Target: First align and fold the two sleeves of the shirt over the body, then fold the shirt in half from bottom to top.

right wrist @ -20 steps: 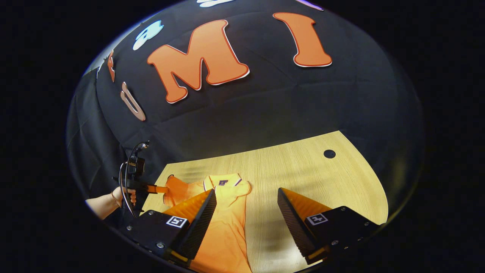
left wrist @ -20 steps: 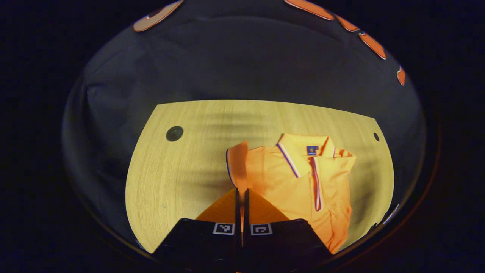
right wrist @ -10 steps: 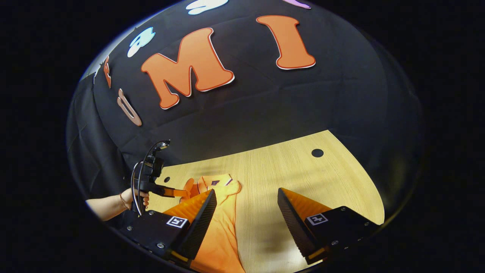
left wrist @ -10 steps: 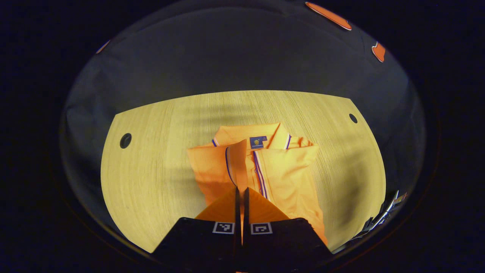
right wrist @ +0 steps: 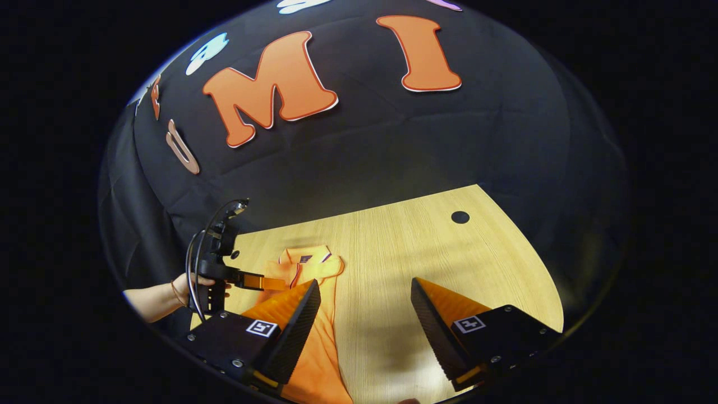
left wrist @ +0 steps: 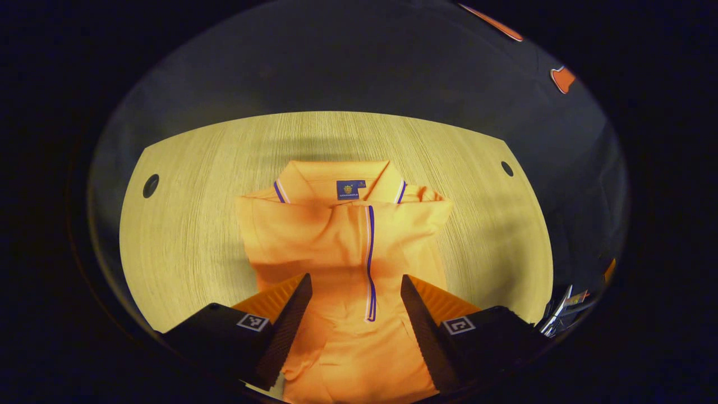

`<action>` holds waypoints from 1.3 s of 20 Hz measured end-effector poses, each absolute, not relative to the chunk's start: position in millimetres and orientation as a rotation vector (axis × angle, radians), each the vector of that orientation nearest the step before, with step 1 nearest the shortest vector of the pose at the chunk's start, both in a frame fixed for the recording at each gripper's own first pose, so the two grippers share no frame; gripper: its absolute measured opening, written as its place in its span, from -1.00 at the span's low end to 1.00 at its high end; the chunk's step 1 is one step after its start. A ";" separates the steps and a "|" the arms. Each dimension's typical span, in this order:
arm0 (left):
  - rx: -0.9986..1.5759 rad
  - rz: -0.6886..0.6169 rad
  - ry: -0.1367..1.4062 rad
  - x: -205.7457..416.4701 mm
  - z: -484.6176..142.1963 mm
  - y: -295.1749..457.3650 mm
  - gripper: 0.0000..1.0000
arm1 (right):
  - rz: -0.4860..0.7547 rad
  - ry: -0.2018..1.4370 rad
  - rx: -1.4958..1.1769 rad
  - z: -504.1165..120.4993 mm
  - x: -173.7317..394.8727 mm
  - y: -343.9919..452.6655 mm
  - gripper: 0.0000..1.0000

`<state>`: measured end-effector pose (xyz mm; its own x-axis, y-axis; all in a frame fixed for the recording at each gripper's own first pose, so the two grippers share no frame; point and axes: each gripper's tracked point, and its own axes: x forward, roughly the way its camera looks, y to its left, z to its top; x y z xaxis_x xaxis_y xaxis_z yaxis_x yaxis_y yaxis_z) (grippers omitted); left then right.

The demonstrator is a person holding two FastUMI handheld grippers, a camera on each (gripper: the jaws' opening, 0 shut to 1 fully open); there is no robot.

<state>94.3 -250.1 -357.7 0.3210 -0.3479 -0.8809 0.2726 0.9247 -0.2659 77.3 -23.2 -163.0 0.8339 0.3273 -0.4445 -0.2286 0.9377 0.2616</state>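
An orange polo shirt (left wrist: 342, 235) lies face up on the wooden table (left wrist: 190, 235), collar at the far end. Both short sleeves are folded in over the chest. My left gripper (left wrist: 354, 280) hovers open over the shirt's middle, a finger on each side of the placket, holding nothing. In the right gripper view the shirt (right wrist: 311, 266) lies at the left, and a hand (right wrist: 193, 283) holds the left gripper (right wrist: 277, 282) over it. My right gripper (right wrist: 364, 283) stands open above bare table to the right of the shirt, with nothing between its fingers.
The table has a round hole near each far corner (left wrist: 150, 185) (left wrist: 507, 168) (right wrist: 460, 217). Black cloth walls rise behind the table's far edge. Bare wood (right wrist: 404, 247) stretches to the right of the shirt.
My left gripper carried the sleeve over the chest, then opened and let it go; the sleeve now lies flat on the body. The right gripper has stayed open and hardly moved.
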 end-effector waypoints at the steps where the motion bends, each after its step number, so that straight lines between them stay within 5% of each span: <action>1: -0.077 -0.413 1.154 89.7 -350.3 -246.5 0.92 | 0.305 0.509 0.203 -163.3 74.6 -17.3 0.97; 8: -0.031 -0.433 1.015 12.2 -296.4 -167.8 0.94 | 0.304 0.612 0.112 -197.3 39.1 21.6 0.97; 16: 0.013 -0.340 1.010 -106.1 -294.2 -82.8 0.94 | 0.359 0.850 -0.074 -282.0 -70.2 59.9 0.97; 26: 0.016 -0.273 1.295 -263.9 -371.8 -76.6 0.94 | 0.308 1.146 -0.167 -379.9 -178.2 58.6 0.98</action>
